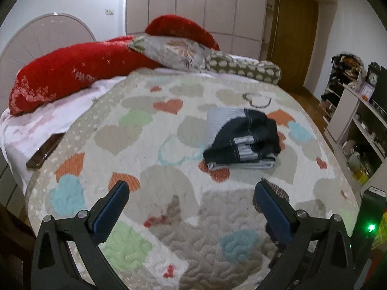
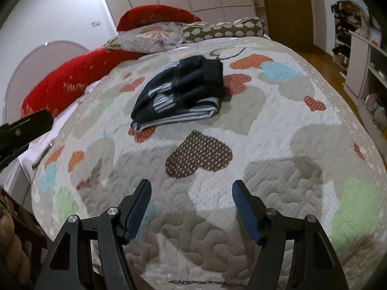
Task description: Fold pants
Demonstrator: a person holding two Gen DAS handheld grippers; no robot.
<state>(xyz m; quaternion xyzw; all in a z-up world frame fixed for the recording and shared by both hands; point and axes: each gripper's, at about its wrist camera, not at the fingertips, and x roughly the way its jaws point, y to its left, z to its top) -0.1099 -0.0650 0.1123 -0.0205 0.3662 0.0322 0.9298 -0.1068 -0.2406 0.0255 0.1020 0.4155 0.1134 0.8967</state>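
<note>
The pants (image 1: 241, 137) are dark navy with grey-white stripes. They lie folded into a compact bundle on the heart-patterned quilt (image 1: 150, 125). In the right wrist view the pants (image 2: 181, 96) lie ahead, past a brown dotted heart. My left gripper (image 1: 191, 188) is open and empty, held above the quilt short of the bundle. My right gripper (image 2: 191, 186) is open and empty, also held back from the bundle. The left gripper's side shows at the left edge of the right wrist view (image 2: 21, 125).
Red pillows (image 1: 72, 72), a floral pillow (image 1: 176, 50) and a dotted bolster (image 1: 244, 68) lie at the head of the bed. A phone (image 1: 46, 149) lies on the sheet at the left. Shelves (image 1: 358, 120) stand right of the bed, a wooden door (image 1: 292, 31) behind.
</note>
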